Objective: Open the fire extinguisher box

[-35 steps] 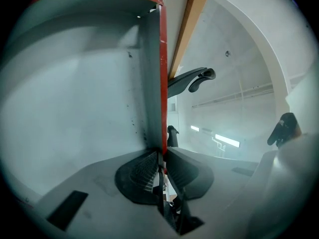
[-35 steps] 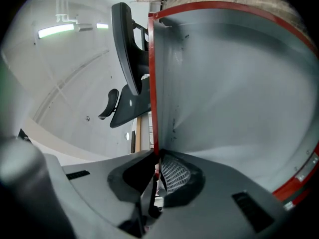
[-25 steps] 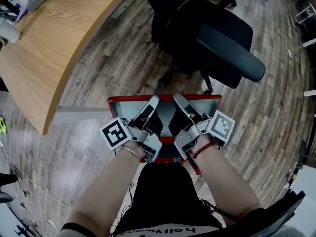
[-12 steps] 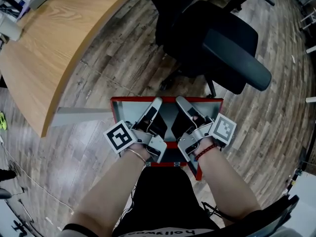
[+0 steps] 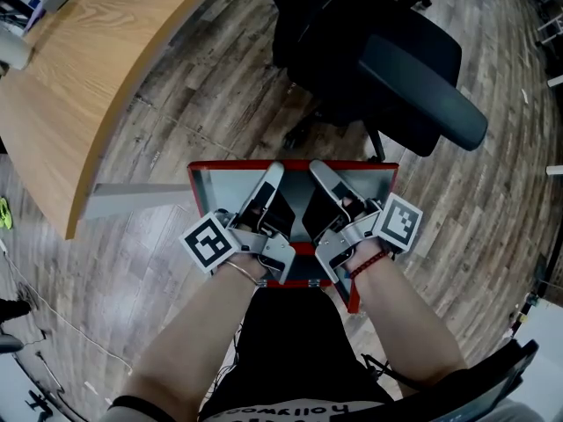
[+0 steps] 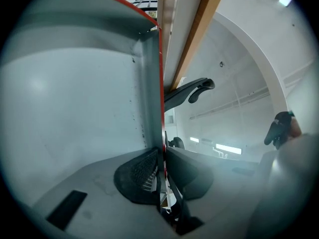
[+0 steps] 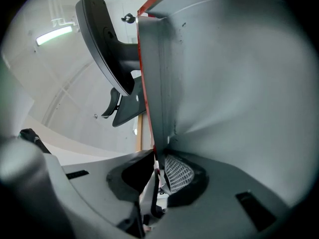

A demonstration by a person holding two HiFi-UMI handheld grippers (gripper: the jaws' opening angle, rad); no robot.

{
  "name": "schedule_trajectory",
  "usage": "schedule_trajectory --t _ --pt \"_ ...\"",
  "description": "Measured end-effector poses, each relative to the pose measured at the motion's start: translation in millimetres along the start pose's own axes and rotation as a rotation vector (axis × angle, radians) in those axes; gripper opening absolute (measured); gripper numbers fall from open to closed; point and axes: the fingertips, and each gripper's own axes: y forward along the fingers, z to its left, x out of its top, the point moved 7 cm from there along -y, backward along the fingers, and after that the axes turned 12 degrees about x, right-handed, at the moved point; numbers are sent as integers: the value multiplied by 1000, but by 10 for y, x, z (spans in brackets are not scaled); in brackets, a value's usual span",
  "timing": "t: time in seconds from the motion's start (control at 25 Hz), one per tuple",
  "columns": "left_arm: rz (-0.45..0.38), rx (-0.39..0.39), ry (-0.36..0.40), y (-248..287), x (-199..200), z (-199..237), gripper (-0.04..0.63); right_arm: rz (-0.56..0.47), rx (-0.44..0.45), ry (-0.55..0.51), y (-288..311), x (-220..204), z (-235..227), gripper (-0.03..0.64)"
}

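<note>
so the fire extinguisher box (image 5: pixel 204 192) sits on the wood floor (image 5: pixel 132 271) dead centre of the head view, right in front of the person's knees. it's a grey metal panel with a red rim, long side running left to right. both tools are on it already: left tool (image 5: pixel 274 176) just left of the middle, right tool (image 5: pixel 318 172) just right of it, side by side, so neither hand is nearer. each tool view shows the jaws pinched together on a thin red-edged lip of that panel (left tool (image 6: pixel 160 169), right tool (image 7: pixel 158 172)), and the lip runs straight on away from the tips. forearms come up from the bottom of the frame, almost parallel, wrists level, marker cubes turned outward. my guess is the panel has to swing with both hands together, or it'll twist. can't tell where the hinge is. black office chair (image 5: pixel 387 69) sits just past the box, table (image 5: pixel 79 77) upper left
</note>
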Motion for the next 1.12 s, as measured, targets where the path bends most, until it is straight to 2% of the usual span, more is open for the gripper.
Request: schedule_trajectory --t 0.12,0.32,0.4,0.72,0.84,0.96,1.12 --pt "-24 -19 25 -36 -26 -12 38 -17 38 22 -24 -30 17 54" --pt "-125 -70 -52 -153 -12 6 39 -39 77 46 -103 -38 49 58" --pt "-143 -84 -59 -207 18 7 38 -50 88 70 -129 -59 59 63" --pt "-180 -69 -40 -453 124 20 38 -90 24 63 -325 -130 76 87" --pt "-168 -77 -29 -565 91 -22 38 -146 -14 70 -498 -132 83 87" --pt "-123 -54 38 -700 43 -116 38 -171 -36 54 -651 -186 188 87" --pt "21 -24 250 -873 -38 -473 30 -23 -20 -111 -657 -370 681 54"
